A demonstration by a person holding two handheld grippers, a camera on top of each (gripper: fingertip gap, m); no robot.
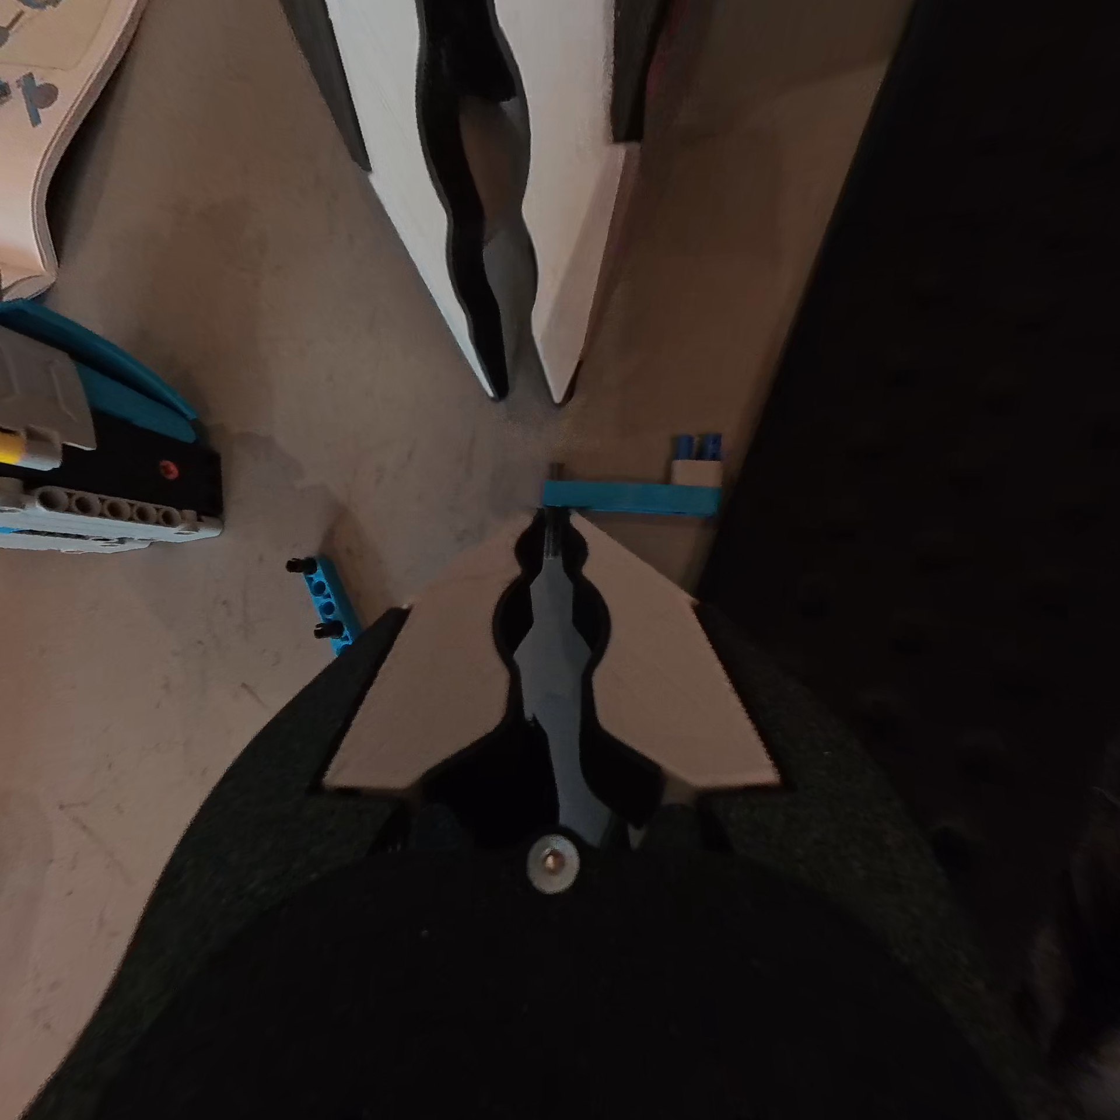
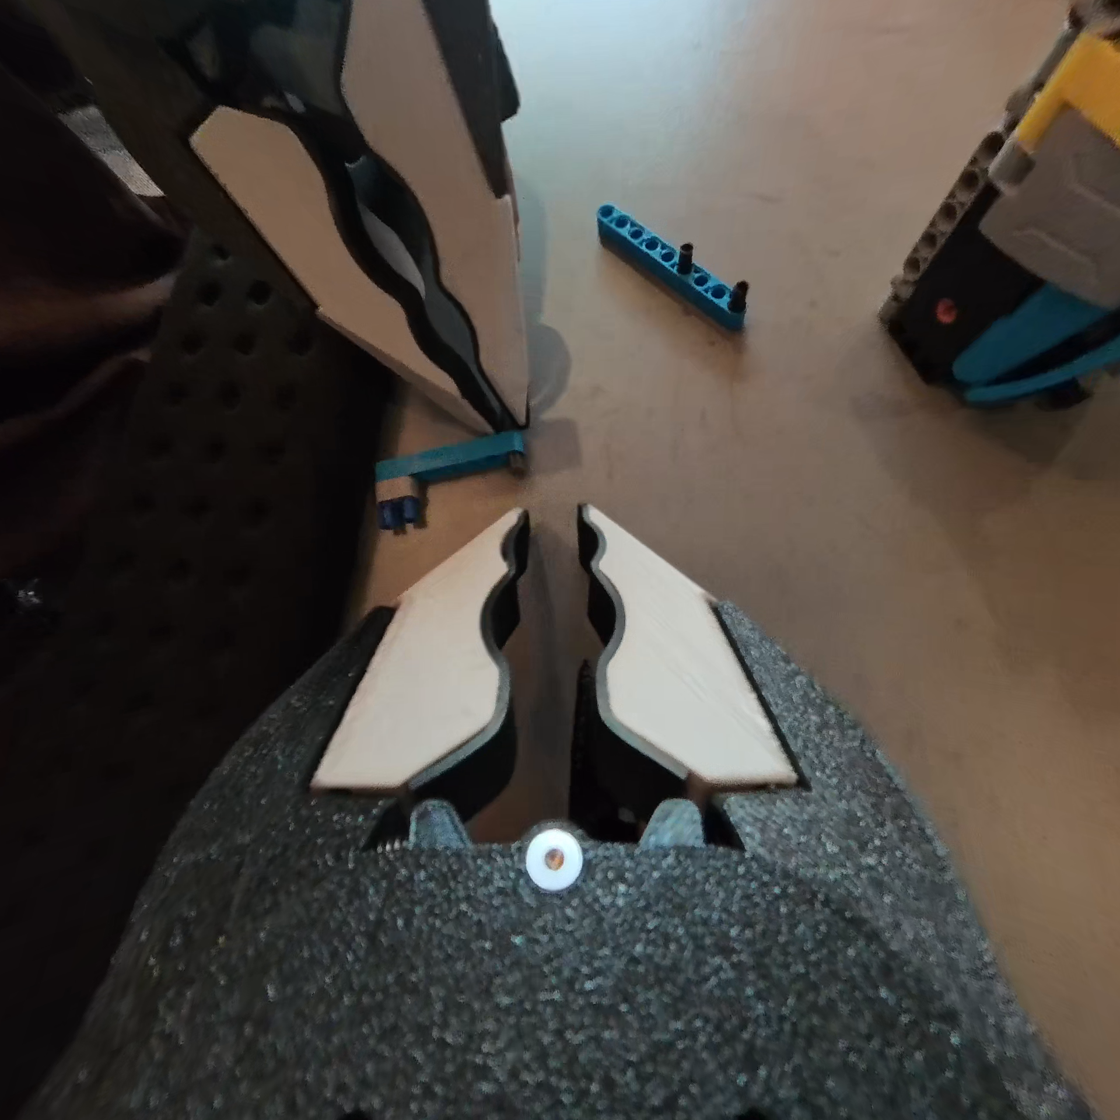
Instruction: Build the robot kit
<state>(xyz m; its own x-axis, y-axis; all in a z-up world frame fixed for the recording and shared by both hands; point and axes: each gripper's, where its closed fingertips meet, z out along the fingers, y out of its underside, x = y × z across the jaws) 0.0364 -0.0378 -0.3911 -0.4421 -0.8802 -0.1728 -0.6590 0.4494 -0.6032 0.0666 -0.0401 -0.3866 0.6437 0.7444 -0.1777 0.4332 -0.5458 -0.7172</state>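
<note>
Here the left claw [image 1: 553, 521] is clenched on a small dark pin standing through one end of a flat blue beam [image 1: 630, 498] on the table [image 1: 254, 303]. Opposite, the right claw [image 2: 551, 515] hangs released just short of that end. Farther off lie a holed blue beam [image 2: 670, 266] bearing two black pegs and a part-built brick model [image 2: 1018, 260].

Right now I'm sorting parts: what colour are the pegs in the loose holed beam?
Black pegs in a blue beam; right wrist view shows best.
</note>
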